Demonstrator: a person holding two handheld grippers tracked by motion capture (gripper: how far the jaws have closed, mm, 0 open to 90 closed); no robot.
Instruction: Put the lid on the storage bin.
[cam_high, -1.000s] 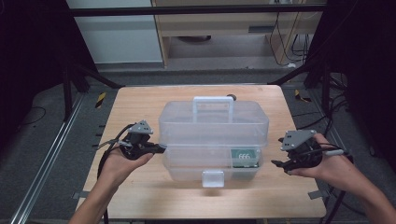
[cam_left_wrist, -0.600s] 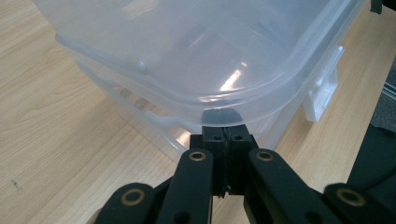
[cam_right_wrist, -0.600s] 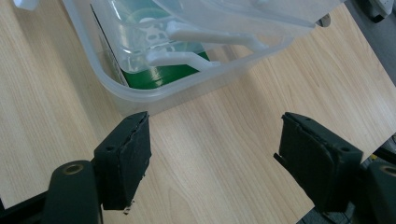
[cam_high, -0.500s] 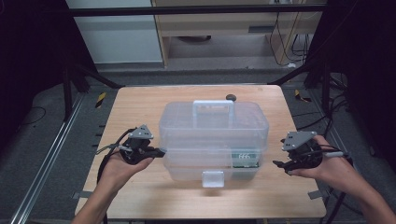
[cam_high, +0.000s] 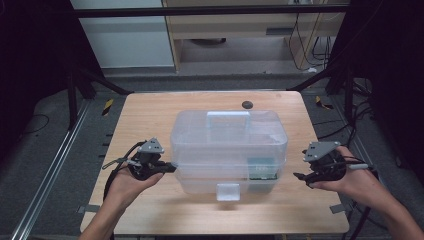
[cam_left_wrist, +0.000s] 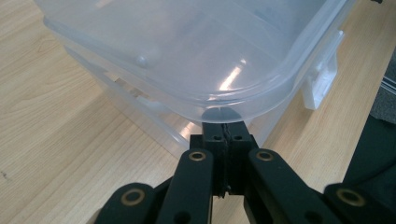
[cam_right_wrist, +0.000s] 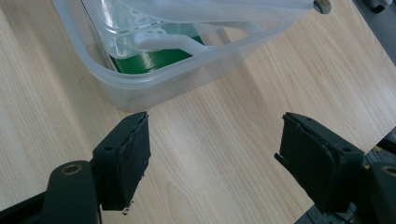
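Pale wood-grain table (cam_high: 150, 115), matte, rectangular, on a grey floor with dark frame legs around it. Nearest the person, two hands hold black hard-plastic grippers. Left gripper (cam_left_wrist: 226, 133): jaws pressed flat together with nothing between them, tips touching the rounded lid edge on the left side of the translucent plastic box (cam_high: 229, 150). Right gripper (cam_right_wrist: 212, 154): jaws spread wide, rough dark pads, bare wood between them, just beside the box's right end, apart from it. Box sits mid-table, glossy, round-cornered, moulded handle (cam_high: 228, 119) on its lid, white front latch (cam_high: 228, 191); something green (cam_right_wrist: 149, 60) inside. Beyond it, a small dark disc (cam_high: 246, 104).
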